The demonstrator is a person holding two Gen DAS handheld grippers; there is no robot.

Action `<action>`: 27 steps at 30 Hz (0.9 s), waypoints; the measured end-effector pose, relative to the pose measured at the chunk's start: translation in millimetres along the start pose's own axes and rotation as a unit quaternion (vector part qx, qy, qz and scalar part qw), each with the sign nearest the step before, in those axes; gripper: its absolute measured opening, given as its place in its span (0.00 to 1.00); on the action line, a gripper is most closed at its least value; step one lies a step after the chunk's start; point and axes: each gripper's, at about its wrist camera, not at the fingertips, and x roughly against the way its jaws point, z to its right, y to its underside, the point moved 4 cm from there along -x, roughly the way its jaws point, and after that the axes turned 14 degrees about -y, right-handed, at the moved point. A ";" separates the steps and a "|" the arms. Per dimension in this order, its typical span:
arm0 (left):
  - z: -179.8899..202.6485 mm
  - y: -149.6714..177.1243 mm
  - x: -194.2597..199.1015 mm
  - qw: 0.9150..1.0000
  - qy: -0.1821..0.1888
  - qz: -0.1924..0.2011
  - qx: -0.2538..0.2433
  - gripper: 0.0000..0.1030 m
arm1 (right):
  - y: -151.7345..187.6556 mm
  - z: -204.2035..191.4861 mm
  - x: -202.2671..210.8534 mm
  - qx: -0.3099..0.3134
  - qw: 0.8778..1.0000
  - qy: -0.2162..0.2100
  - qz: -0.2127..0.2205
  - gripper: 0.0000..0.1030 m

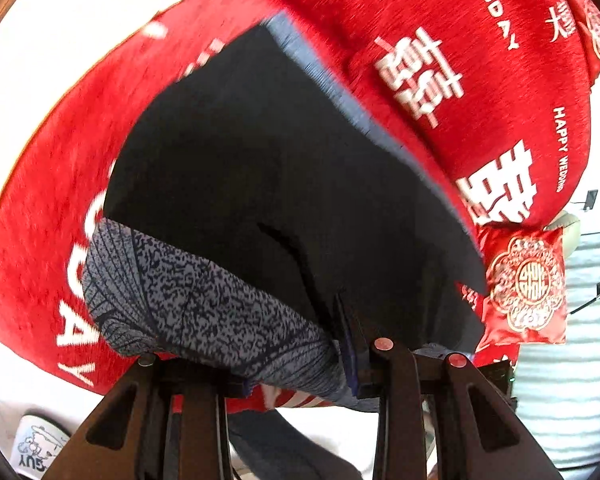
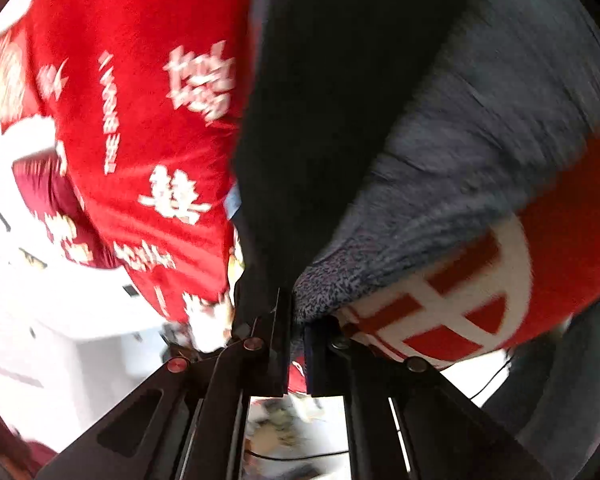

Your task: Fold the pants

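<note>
The dark pants, with a speckled grey lining showing at the near edge, lie spread over a red bedspread printed with white lettering. The left gripper is clamped tight on a bunched edge of the fabric. The right gripper is pinched closed on another edge of the same pants, near a small red cushion.
</note>
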 end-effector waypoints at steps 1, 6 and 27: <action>6.1 -5.6 5.3 1.000 0.002 0.007 -0.001 0.33 | -7.6 -10.8 -10.8 0.013 1.000 0.005 -0.009 0.05; 38.3 -45.0 17.7 0.999 0.003 0.037 -0.005 0.33 | -53.7 -53.6 -45.8 0.063 0.996 0.022 -0.054 0.05; 75.7 -213.6 -54.4 0.968 -0.225 0.110 -0.024 0.71 | -265.3 -27.3 -184.1 0.099 0.959 0.157 -0.213 0.12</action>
